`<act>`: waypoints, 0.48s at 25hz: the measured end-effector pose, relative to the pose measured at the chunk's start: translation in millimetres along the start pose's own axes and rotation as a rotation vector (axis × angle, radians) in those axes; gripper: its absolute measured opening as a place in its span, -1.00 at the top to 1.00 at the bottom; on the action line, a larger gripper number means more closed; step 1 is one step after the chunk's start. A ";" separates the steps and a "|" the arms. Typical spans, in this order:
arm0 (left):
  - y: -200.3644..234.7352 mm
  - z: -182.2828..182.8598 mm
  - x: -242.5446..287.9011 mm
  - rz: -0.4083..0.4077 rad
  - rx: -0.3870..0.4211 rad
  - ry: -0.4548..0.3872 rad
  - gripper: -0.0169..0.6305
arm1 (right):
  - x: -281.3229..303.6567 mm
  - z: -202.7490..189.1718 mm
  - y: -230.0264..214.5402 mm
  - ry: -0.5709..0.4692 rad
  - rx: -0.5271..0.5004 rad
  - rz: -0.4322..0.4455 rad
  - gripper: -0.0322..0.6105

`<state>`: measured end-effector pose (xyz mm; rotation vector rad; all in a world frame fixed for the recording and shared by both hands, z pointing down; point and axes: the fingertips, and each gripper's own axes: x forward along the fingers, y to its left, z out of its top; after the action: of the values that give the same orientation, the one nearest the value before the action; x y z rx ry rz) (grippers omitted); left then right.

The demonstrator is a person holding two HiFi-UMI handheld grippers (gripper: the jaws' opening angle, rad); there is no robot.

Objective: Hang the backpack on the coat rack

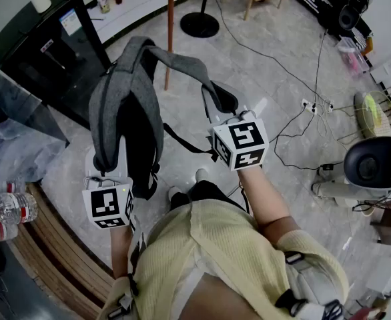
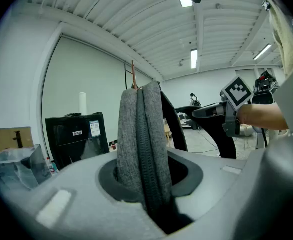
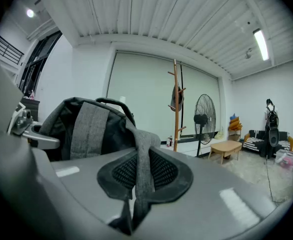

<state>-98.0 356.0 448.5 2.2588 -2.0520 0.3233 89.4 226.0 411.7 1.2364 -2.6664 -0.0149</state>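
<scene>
The grey fabric backpack point(image 1: 125, 105) is held in the air above the pale marbled floor point(image 1: 262, 65), carried between my two tools. Its body rises upright from the left tool's jaws.

- **Left hand-held gripper** point(image 1: 107, 157): clamped on the zippered side edge of the backpack. The fabric fills the gap between its pads.
- **Right hand-held gripper** point(image 1: 223, 107): closed on the grey webbing shoulder strap point(image 3: 142, 159), which runs from its pads back up to the pack's top.
- **Slim wooden coat rack** point(image 3: 175, 104): an upright pole with short pegs near its top, straight ahead of me, beyond the backpack and well apart from it. Something dark seems to hang already on an upper peg. A black standing fan point(image 3: 204, 119) stands just beside it.

In the head view the pole stands ahead, between the two tools, and I judge the right hand the nearer. The pegs sit higher than either tool points. I therefore judge that the coming move turns on carrying the pack forward and lifting its top or the strap above a free peg.
</scene>
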 end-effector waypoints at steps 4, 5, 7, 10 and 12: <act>-6.4 -2.1 2.2 -0.013 -0.011 -0.003 0.66 | -3.3 -5.3 -6.5 0.008 0.000 -0.016 0.80; -8.1 -2.9 2.5 -0.016 -0.013 -0.002 0.66 | -4.2 -6.2 -8.4 0.008 0.003 -0.019 0.80; -12.0 -4.0 4.2 -0.024 -0.017 0.000 0.66 | -6.1 -7.2 -13.3 0.002 0.015 -0.024 0.80; -16.9 -4.2 10.7 -0.033 -0.020 0.001 0.66 | -6.5 -10.2 -20.3 -0.003 0.032 -0.028 0.80; -19.7 -5.0 16.5 -0.035 -0.025 0.008 0.66 | -3.7 -13.5 -24.5 0.001 0.034 -0.025 0.80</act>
<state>-77.6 342.9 458.5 2.2729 -1.9982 0.3025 112.7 213.9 421.9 1.2789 -2.6607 0.0277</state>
